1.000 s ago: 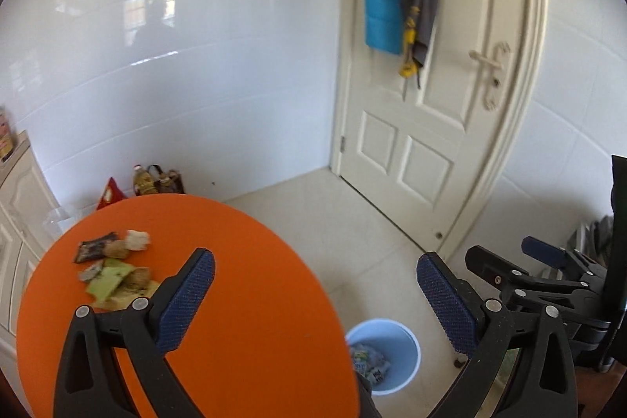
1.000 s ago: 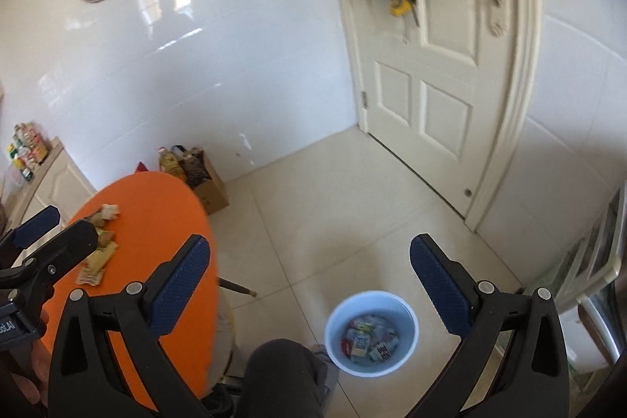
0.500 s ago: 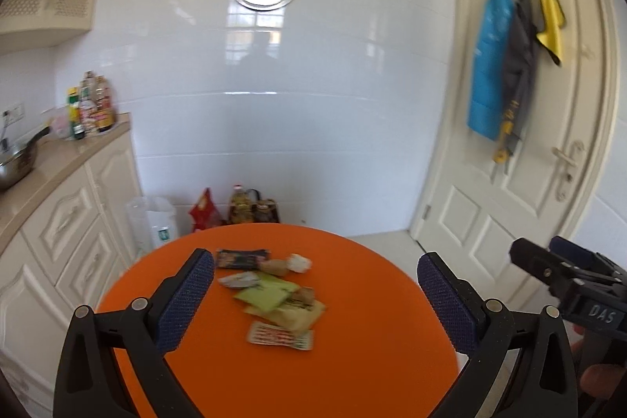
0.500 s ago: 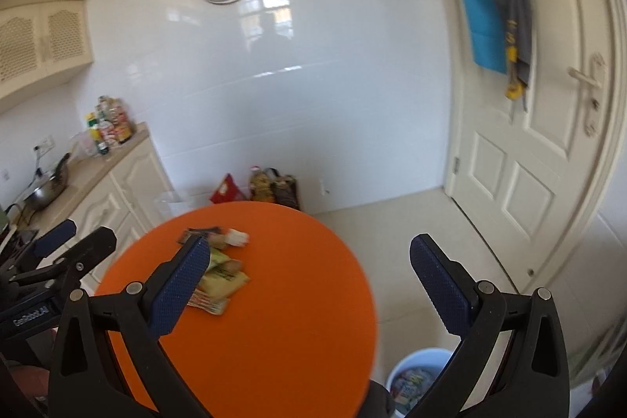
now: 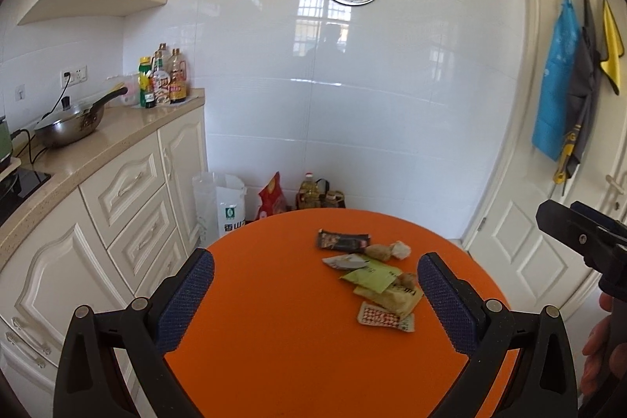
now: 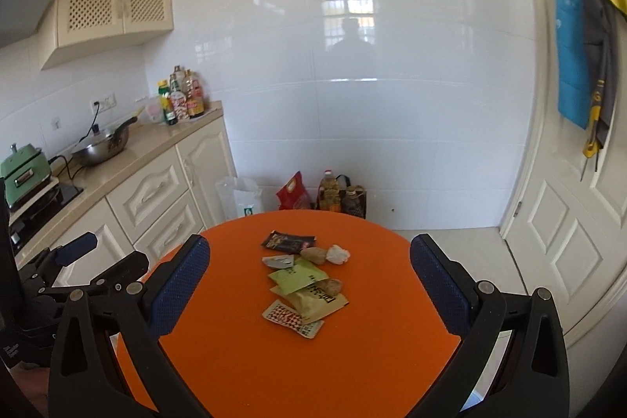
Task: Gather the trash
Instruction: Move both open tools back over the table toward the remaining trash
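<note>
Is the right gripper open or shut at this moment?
Open. In its own view the right gripper has its blue pads spread wide apart, holding nothing, above the orange table.

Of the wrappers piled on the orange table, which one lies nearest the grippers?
The red-and-white checked flat sachet at the pile's near edge. The tan packet, green packet and black wrapper all lie farther back.

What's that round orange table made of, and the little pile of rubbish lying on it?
The orange table looks like smooth matt plastic or painted board: even colour, no grain, little glare. The black wrapper and green packet look like thin printed film, creased and flat. The white wad seems crumpled paper.
</note>
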`<state>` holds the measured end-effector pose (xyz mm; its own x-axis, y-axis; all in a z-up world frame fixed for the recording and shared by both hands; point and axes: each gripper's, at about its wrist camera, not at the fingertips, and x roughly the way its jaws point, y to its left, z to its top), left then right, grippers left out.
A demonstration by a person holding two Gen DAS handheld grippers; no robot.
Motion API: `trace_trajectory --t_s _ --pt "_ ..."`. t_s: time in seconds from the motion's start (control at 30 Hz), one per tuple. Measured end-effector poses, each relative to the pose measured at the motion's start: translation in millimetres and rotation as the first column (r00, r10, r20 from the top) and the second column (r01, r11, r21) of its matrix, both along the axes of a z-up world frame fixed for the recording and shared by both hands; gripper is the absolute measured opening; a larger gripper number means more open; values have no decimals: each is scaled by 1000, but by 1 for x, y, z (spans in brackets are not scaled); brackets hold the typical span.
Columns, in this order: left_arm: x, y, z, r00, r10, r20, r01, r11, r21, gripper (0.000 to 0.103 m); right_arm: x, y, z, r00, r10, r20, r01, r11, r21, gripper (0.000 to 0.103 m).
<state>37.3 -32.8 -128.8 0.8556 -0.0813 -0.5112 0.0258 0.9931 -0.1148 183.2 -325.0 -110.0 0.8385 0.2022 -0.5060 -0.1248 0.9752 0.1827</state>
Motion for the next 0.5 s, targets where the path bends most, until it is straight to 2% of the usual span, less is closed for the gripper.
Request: trace_trajectory --t_s 0.27,0.4,0.5 --pt "37 -7 -1 999 10 -37 -10 1000 -7 102 24 15 -21 999 27 -48 -28 999 -26 103" --pt "66 -7 -11 997 16 -79 -17 1000 -14 102 51 19 -51 991 36 -125 -44 997 -60 103" --pt "91 -11 -21 993 19 -118 -20 1000 -10 102 74 19 -85 978 44 -206 -57 997 -57 103"
